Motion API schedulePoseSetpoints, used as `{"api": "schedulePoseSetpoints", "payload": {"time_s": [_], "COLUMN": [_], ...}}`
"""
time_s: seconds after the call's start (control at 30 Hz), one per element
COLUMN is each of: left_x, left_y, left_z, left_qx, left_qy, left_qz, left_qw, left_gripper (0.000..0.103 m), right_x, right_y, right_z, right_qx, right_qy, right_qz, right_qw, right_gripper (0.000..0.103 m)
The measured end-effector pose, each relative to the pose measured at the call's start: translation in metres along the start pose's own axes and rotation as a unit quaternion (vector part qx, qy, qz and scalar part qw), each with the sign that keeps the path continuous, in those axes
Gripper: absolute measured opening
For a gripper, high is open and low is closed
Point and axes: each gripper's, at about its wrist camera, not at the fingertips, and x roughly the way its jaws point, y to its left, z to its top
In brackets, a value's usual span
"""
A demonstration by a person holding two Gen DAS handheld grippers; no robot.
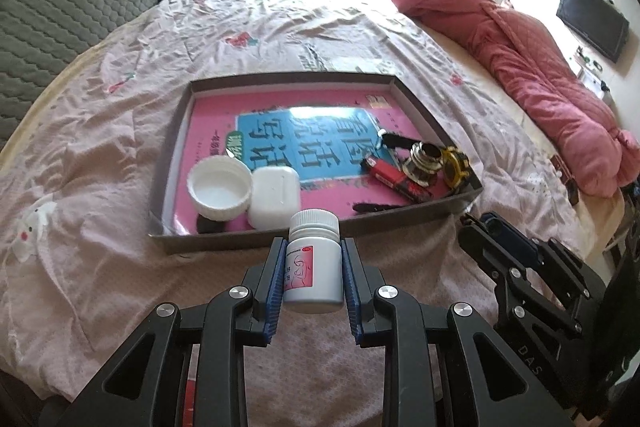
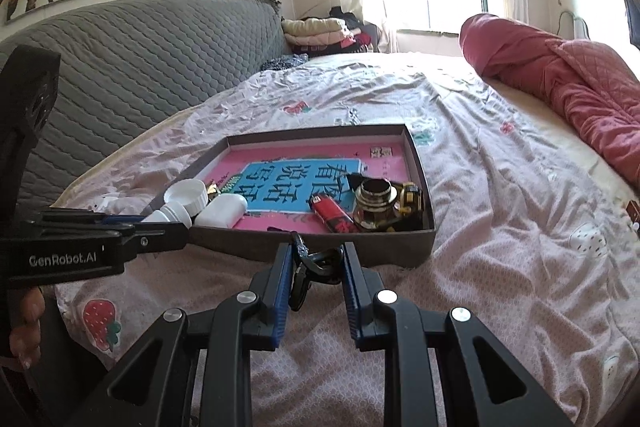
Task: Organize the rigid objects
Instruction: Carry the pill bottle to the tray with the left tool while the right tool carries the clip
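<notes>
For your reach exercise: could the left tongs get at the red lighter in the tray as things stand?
Probably not yet. The left tongs are shut on a white pill bottle, so they are full. The lighter itself lies uncovered in the tray, beside a brass fitting.

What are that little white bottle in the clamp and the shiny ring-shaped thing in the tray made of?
The white bottle looks like matte opaque plastic: a dull, even surface, a ribbed screw cap and a printed paper label. The ring-shaped fitting looks like polished metal, perhaps brass or plated: it has a golden mirror-like sheen with bright highlights and stepped ridges. The tray holding it seems to be grey cardboard.
</notes>
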Motion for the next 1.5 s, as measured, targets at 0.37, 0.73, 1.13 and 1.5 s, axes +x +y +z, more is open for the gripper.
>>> {"api": "schedulePoseSetpoints", "payload": {"time_s": [0.37, 0.73, 1.13, 1.5], "left_x": [-0.007, 0.006, 0.019, 0.031], "left_y": [0.01, -0.002, -0.005, -0.009], "left_z": [0.01, 0.025, 0.033, 0.043], "left_qx": [-0.008, -0.007, -0.01, -0.005], "left_qy": [-0.021, -0.028, -0.029, -0.031], "left_qz": [0.001, -0.005, -0.008, -0.007], "left_qw": [0.9997, 0.9996, 0.9995, 0.9995], "left_gripper": [0.027, 0.027, 0.027, 0.027], "right_x": [-0.001, 0.007, 0.019, 0.029], "right_y": [0.006, 0.003, -0.005, -0.007], "right_z": [0.009, 0.016, 0.023, 0.03], "right_qx": [-0.019, -0.013, -0.01, -0.014], "right_qy": [-0.028, -0.043, -0.051, -0.059], "right_qz": [-0.019, -0.029, -0.045, -0.051], "right_qw": [0.999, 0.999, 0.998, 0.997], "right_gripper": [0.024, 0.024, 0.024, 0.024]}}
